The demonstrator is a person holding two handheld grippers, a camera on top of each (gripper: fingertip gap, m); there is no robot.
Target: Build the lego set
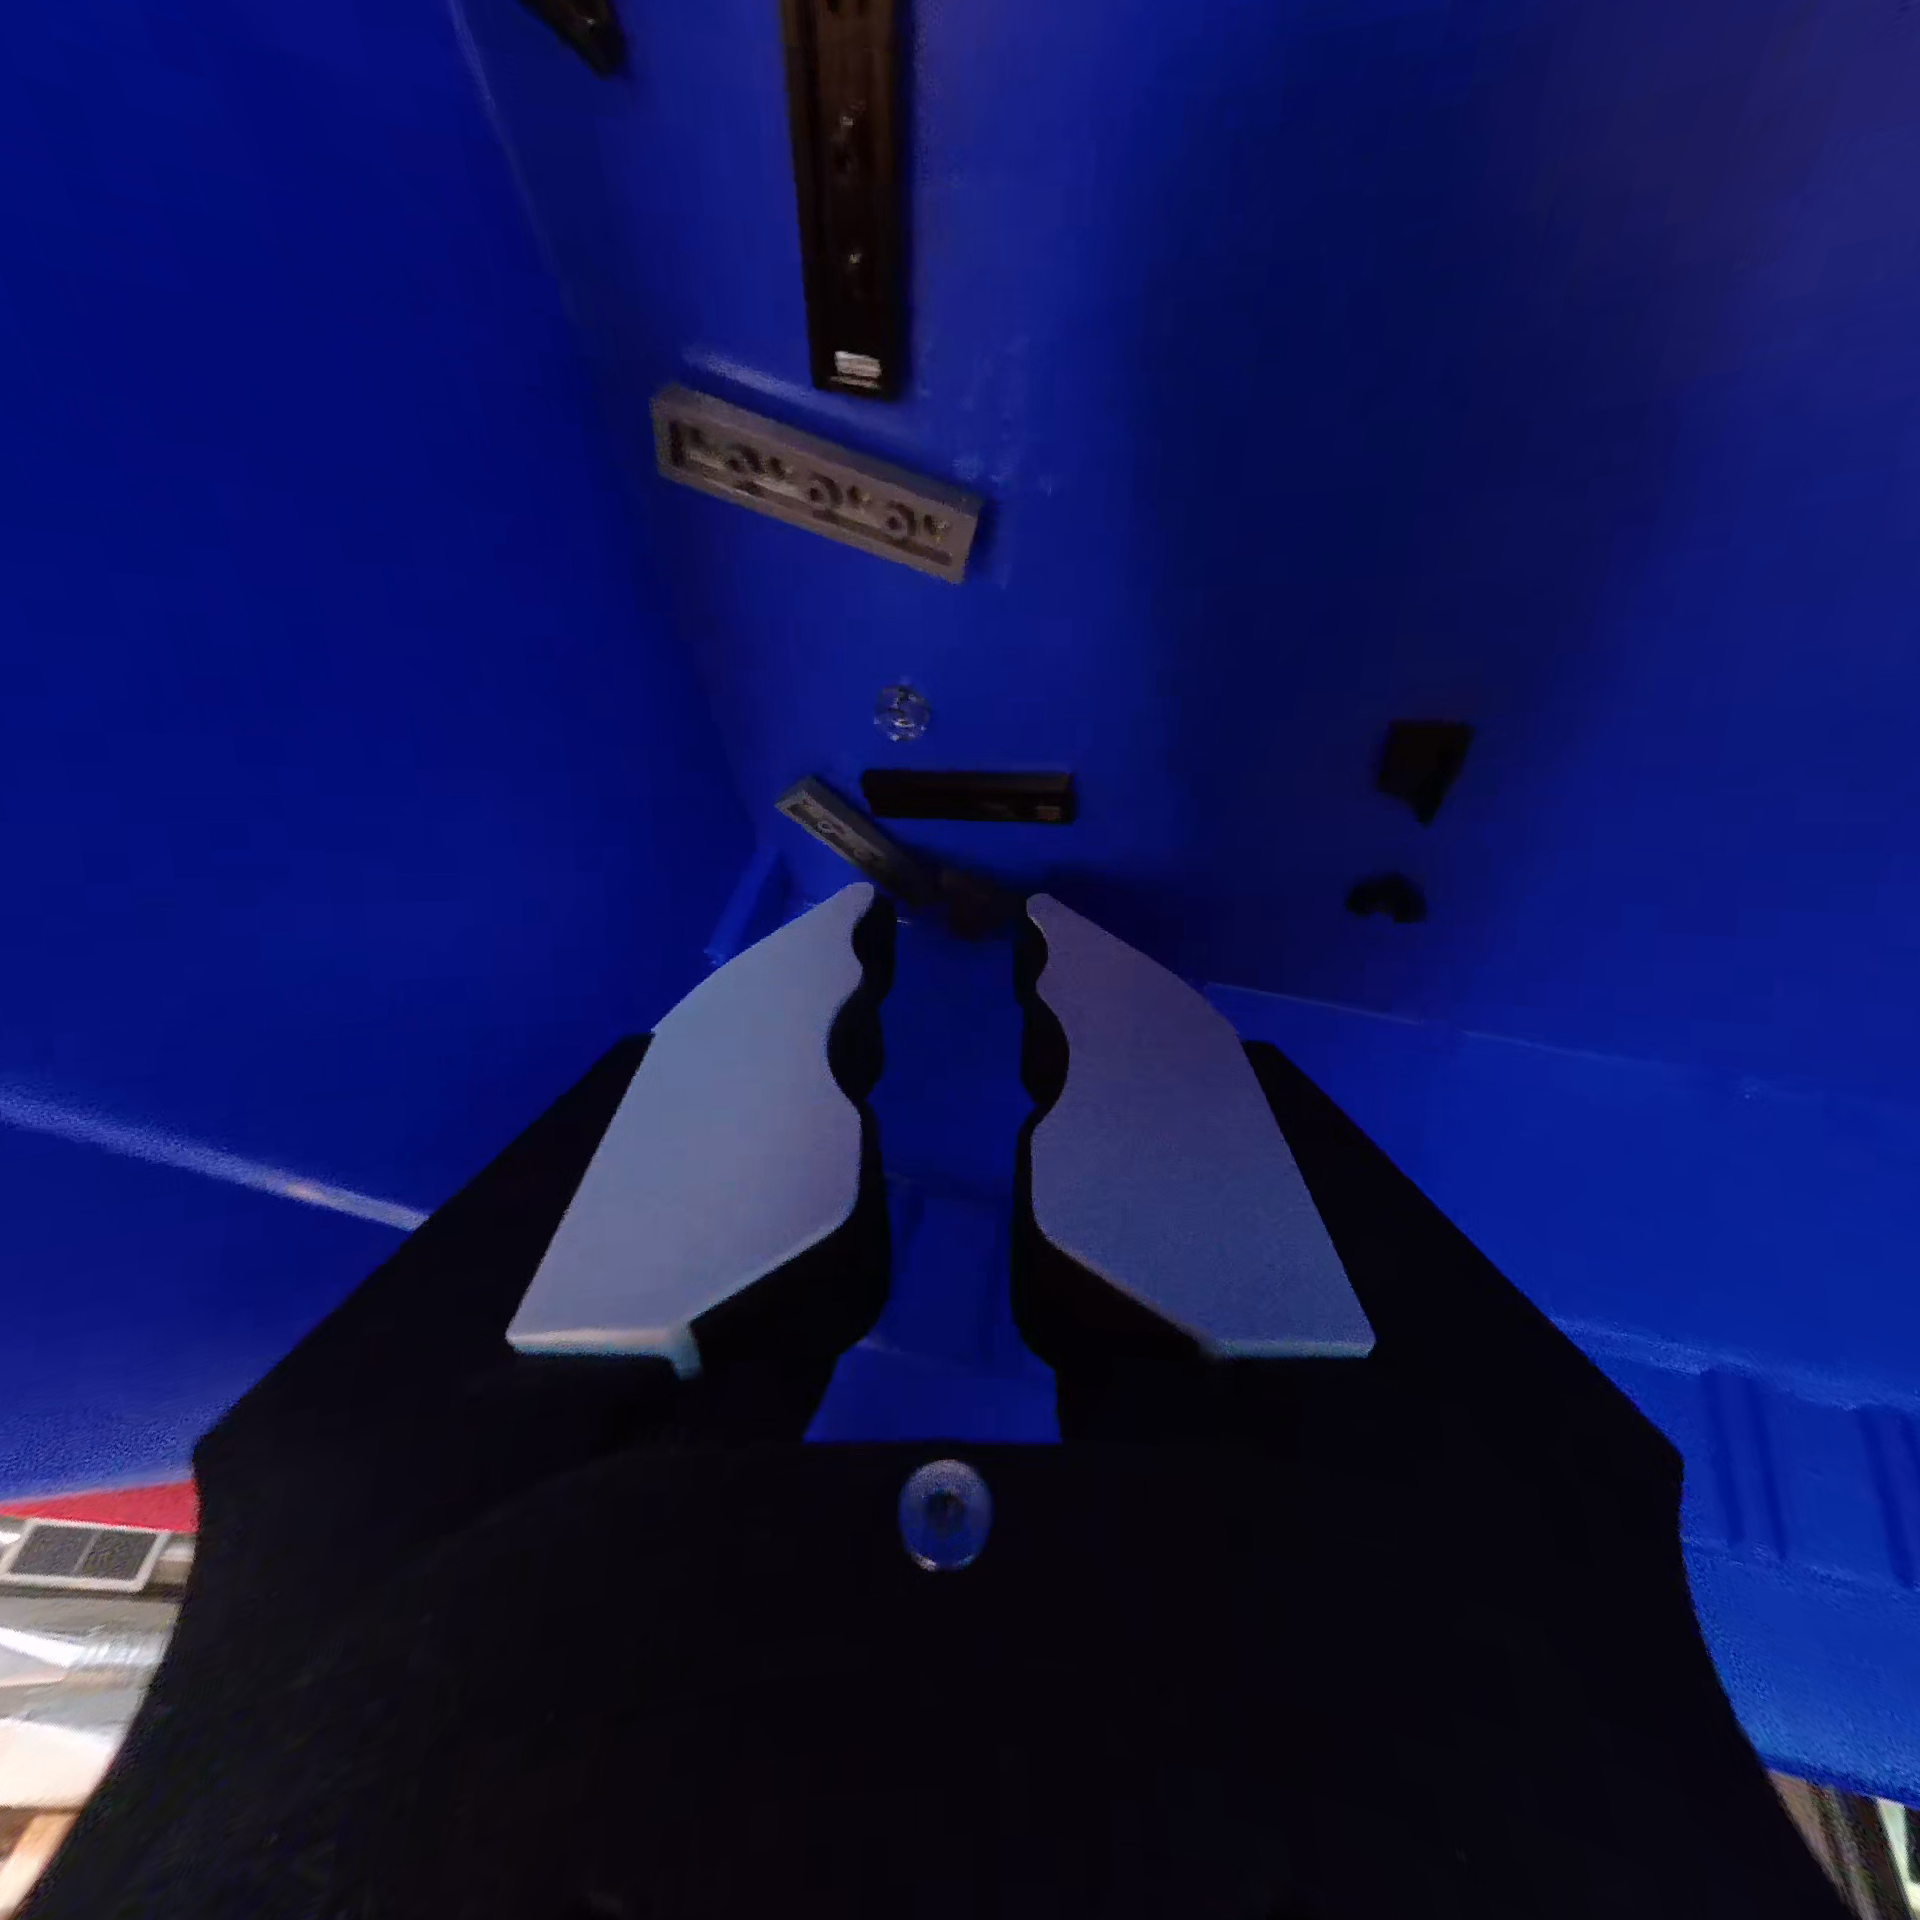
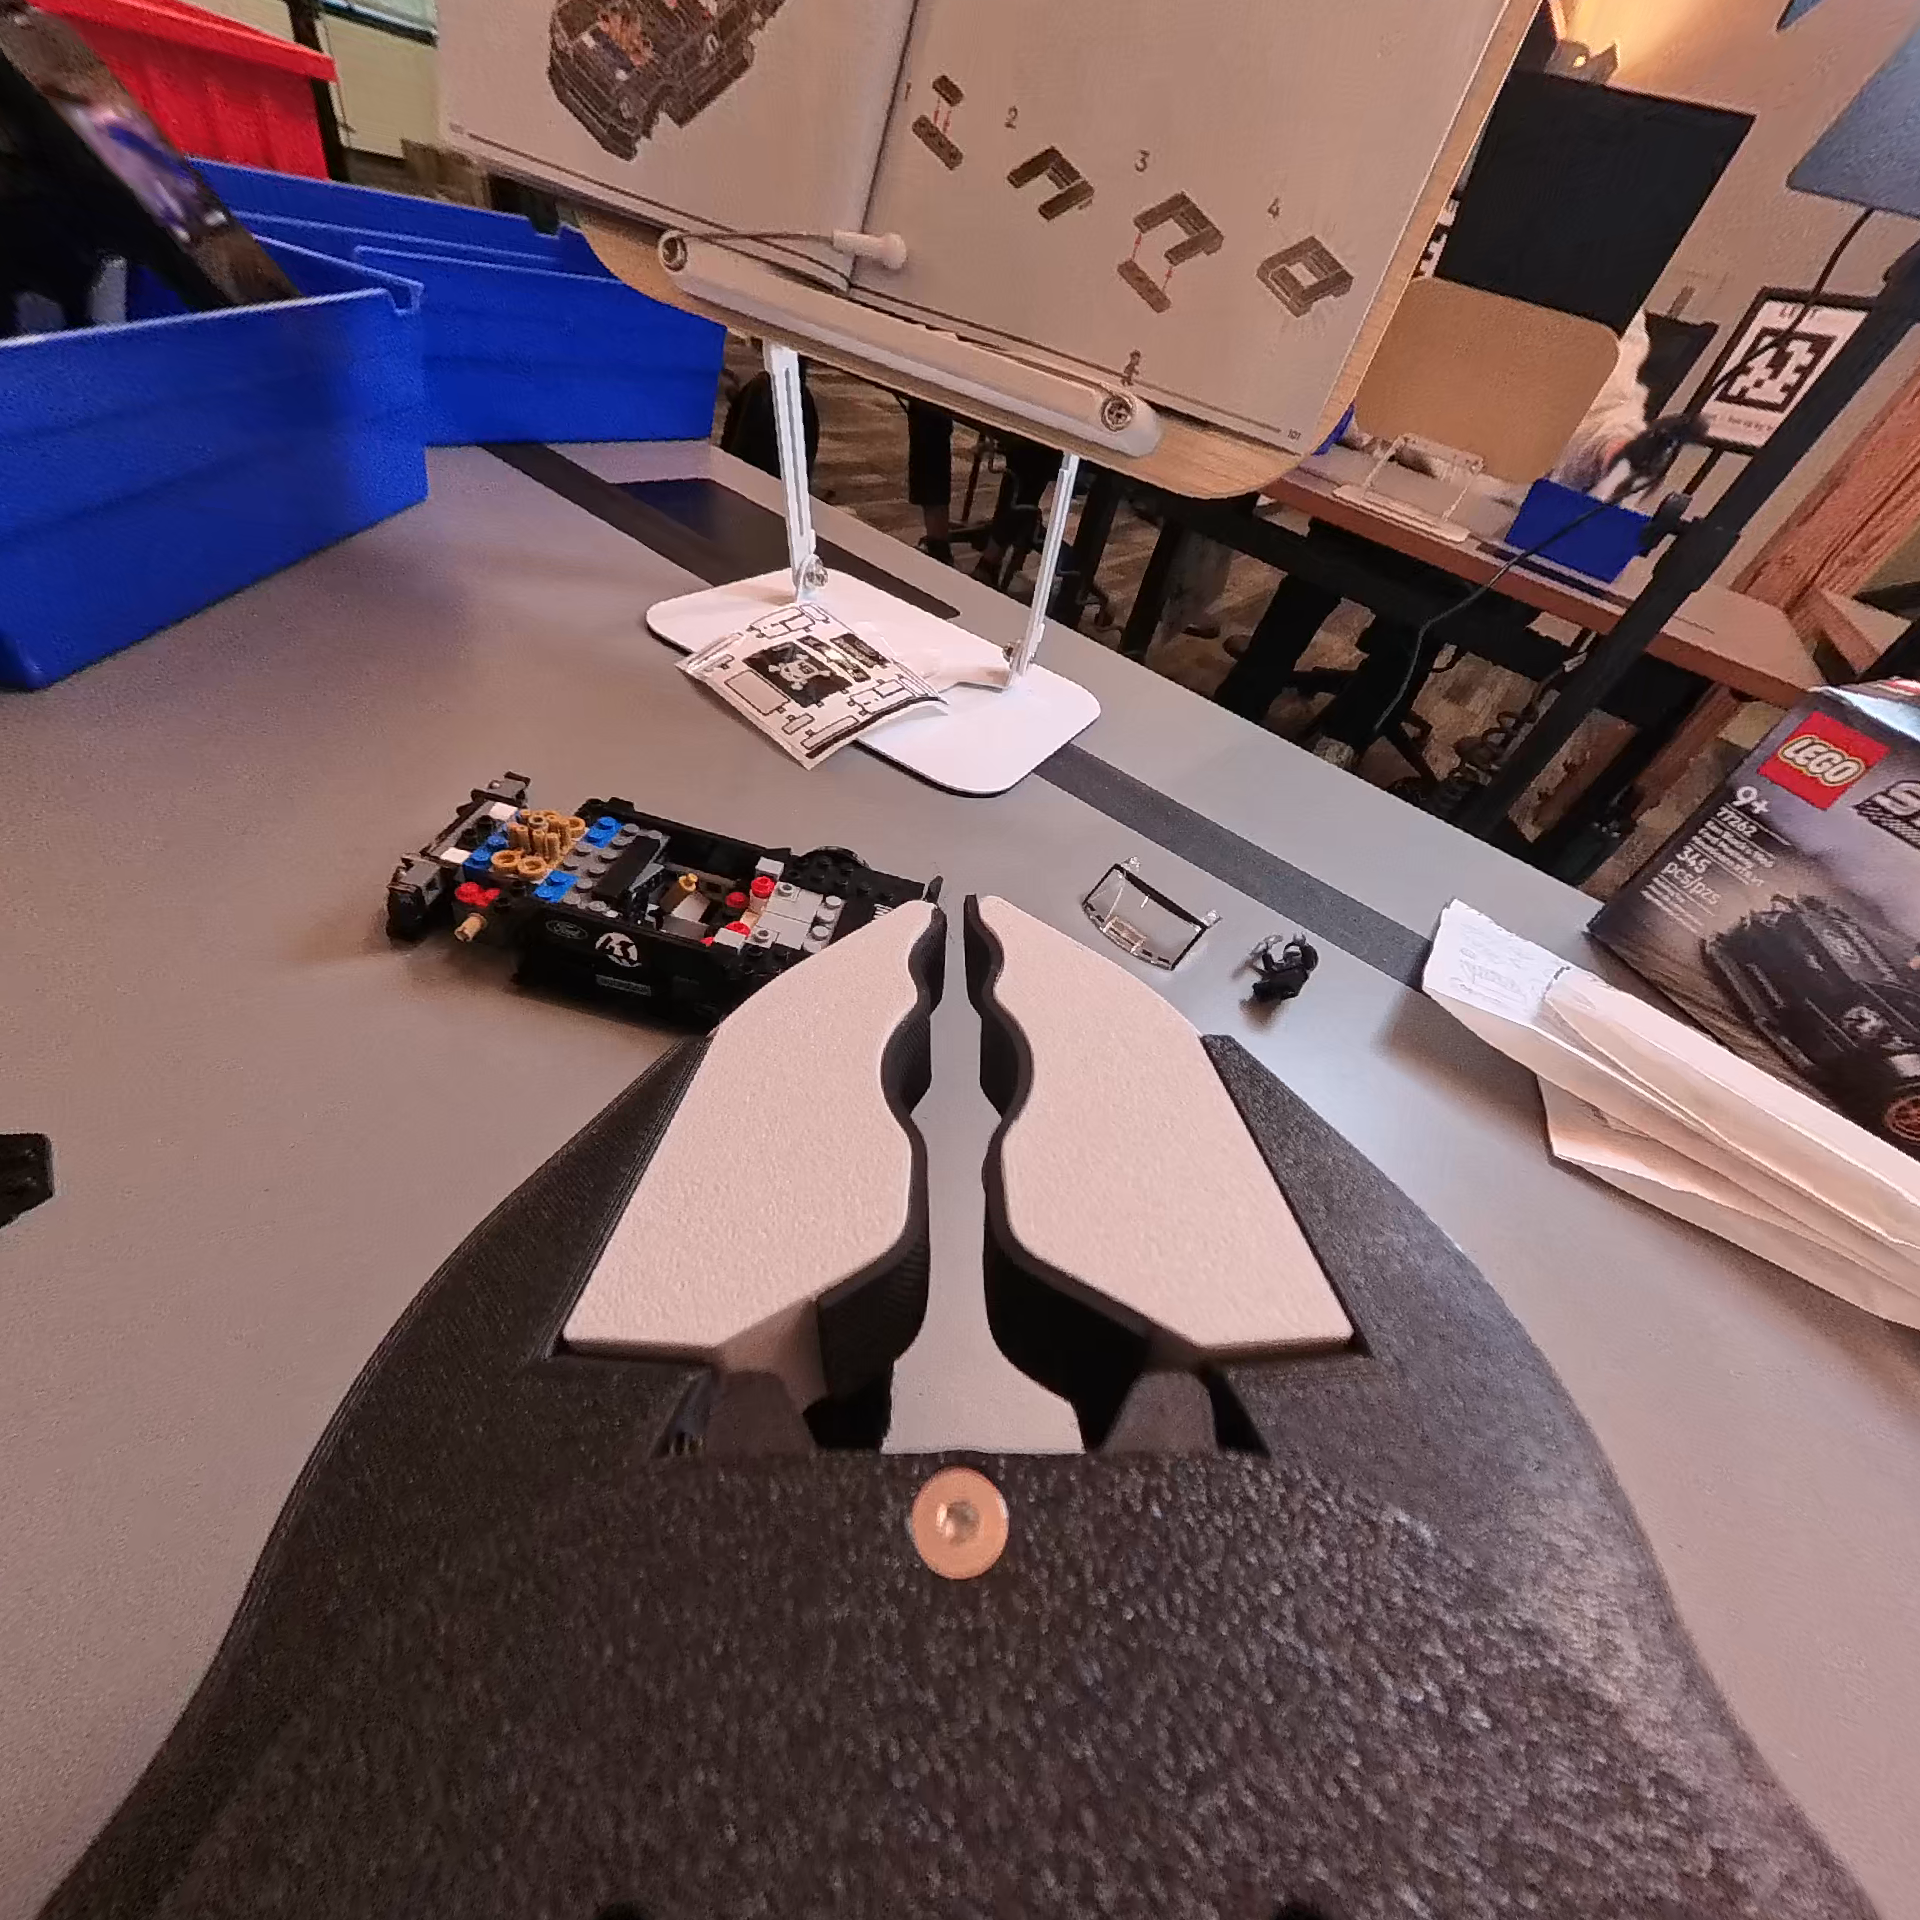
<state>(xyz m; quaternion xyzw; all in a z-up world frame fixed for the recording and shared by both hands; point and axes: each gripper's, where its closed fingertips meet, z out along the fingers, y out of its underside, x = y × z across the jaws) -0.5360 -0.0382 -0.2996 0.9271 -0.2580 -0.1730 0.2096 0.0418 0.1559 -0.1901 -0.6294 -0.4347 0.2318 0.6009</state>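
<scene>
- Step in hand, as judged: a part is being fetched from the blue bin point(image 1: 1351, 520) for the lego car point(image 2: 644, 914); picking, not yet fitting.
- The left gripper point(image 1: 951, 904) is held down inside the bin, near a corner of the bin floor, fingers parted and nothing held between them.
- Just ahead of its fingertips a thin grey piece point(image 1: 847, 836) lies tilted, one end close to the gap; contact cannot be told.
- Other loose parts are seen on the bin floor: a grey plate point(image 1: 816, 483), a long black strip point(image 1: 847, 197), a short black bar point(image 1: 966, 797), a clear round stud point(image 1: 901, 713), small black bits point(image 1: 1423, 764) toward the right wall.
- The right gripper point(image 2: 956, 909) is held low over the table point(image 2: 260, 1091), fingers nearly closed, only a thin slit between them, nothing grasped.
- The part-built car sits on the table just ahead-left of the right fingertips, not touching them.
- A clear windscreen piece point(image 2: 1143, 920) and a small black piece point(image 2: 1283, 966) lie on the table, right of the car.
- The instruction book on its stand point(image 2: 935, 187) is at the table's far edge; set box point(image 2: 1787, 914) at the right edge.
- Next move, judged: the left fingers need to be centred over the wanted piece and closed squarely; thin flat parts will likely slip or flip.
</scene>
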